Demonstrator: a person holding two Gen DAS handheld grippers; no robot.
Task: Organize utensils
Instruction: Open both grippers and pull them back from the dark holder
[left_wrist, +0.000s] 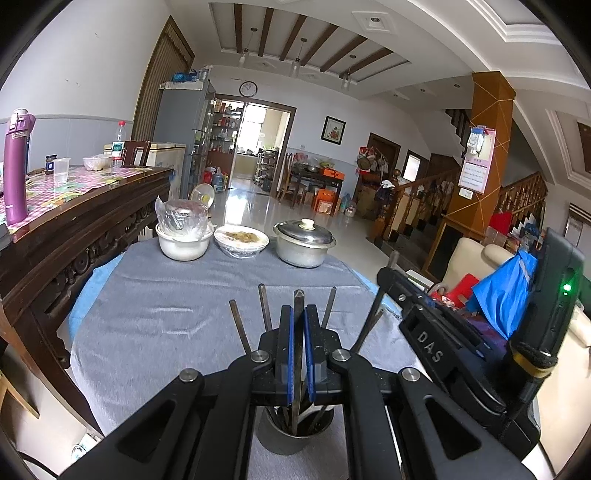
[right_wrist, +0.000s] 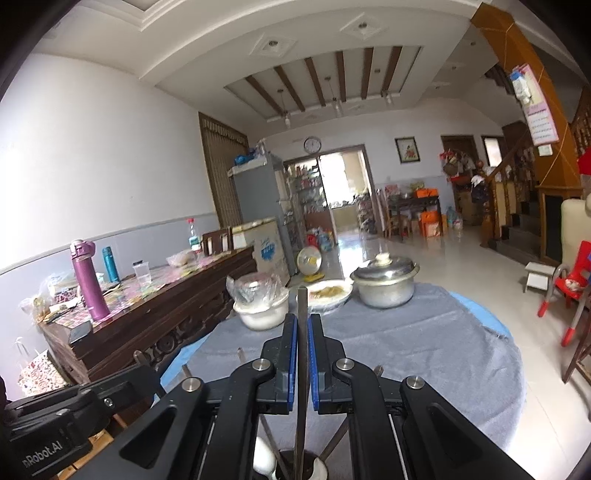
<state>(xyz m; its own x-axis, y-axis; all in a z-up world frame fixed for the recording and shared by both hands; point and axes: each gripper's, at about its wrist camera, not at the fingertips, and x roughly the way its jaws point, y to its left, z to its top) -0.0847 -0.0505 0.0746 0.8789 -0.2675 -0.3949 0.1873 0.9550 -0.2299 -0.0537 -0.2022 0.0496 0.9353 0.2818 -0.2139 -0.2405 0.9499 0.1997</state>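
Note:
A grey cup stands on the grey cloth at the near edge and holds several dark chopsticks that fan upward. My left gripper is shut on one upright chopstick whose lower end is in the cup. My right gripper is shut on another upright chopstick; its lower end reaches a cup below, beside a white spoon. The right gripper's body shows at the right of the left wrist view.
At the table's far edge stand a white bowl with wrapped contents, a wrapped dish of food and a lidded metal pot. A dark wooden sideboard with a purple bottle runs along the left. A red chair stands right.

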